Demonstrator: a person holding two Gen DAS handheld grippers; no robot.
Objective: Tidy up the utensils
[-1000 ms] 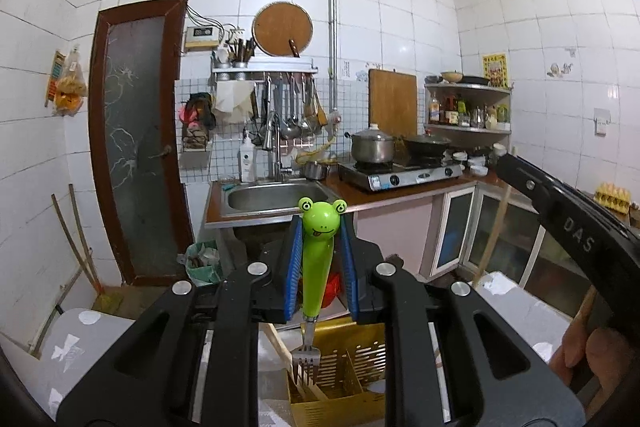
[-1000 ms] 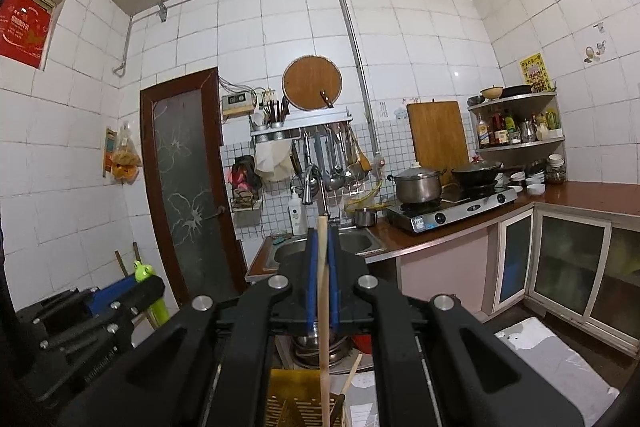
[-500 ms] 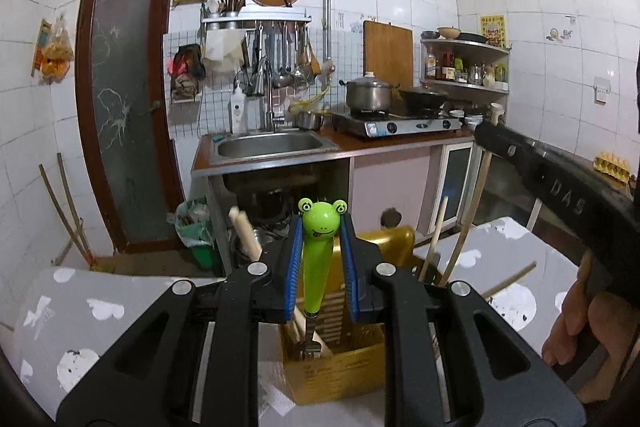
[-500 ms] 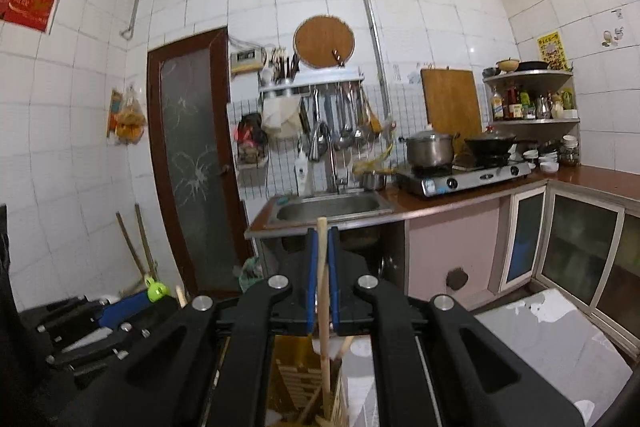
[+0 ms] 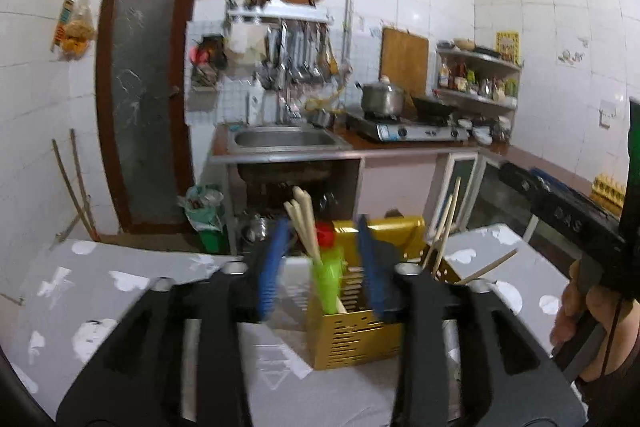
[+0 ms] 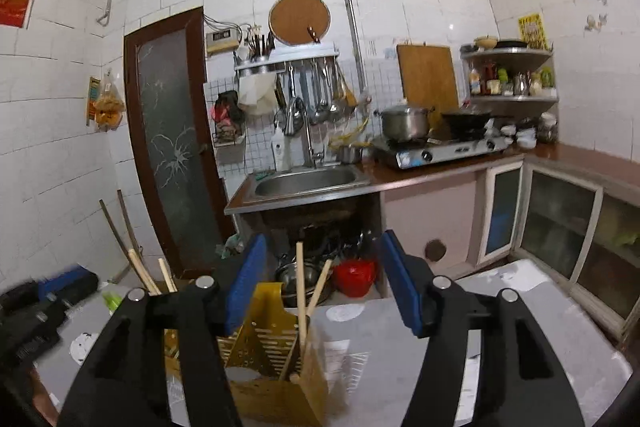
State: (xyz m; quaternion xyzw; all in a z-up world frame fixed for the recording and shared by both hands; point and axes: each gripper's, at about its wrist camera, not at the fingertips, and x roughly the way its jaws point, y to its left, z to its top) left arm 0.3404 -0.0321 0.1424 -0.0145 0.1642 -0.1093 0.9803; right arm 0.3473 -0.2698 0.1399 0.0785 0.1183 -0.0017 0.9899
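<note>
Shows, from the left wrist camera, the left gripper (image 5: 322,247) with its two blue pads (image 5: 272,267) apart. Has just been opening its jaws. Grips nothing now, with the bright green plastic fork (image 5: 329,279) between the pads and loose, pressed by neither one. Finds that fork upright inside the yellow metal holder with little slots (image 5: 356,335), next to some pale wooden chopsticks (image 5: 304,223) leaning out of the same holder. Puts the holder on the grey table with white patches (image 5: 120,291), close in front of the gripper. Looks blurry around the fork and pads. Catches, at the right edge of this view, a hand (image 5: 576,311) around a black handle. Shows, from the right wrist camera, the right gripper (image 6: 322,251) with blue pads wide apart too. Has just been opening these jaws as well. Squeezes nothing, with one thin wooden stick (image 6: 299,287) between the pads, free of both. Finds this stick standing in another slot of the yellow holder, beside a second stick leaning to the right. Spots the left gripper low at the left edge of this view, just beside the holder.
</note>
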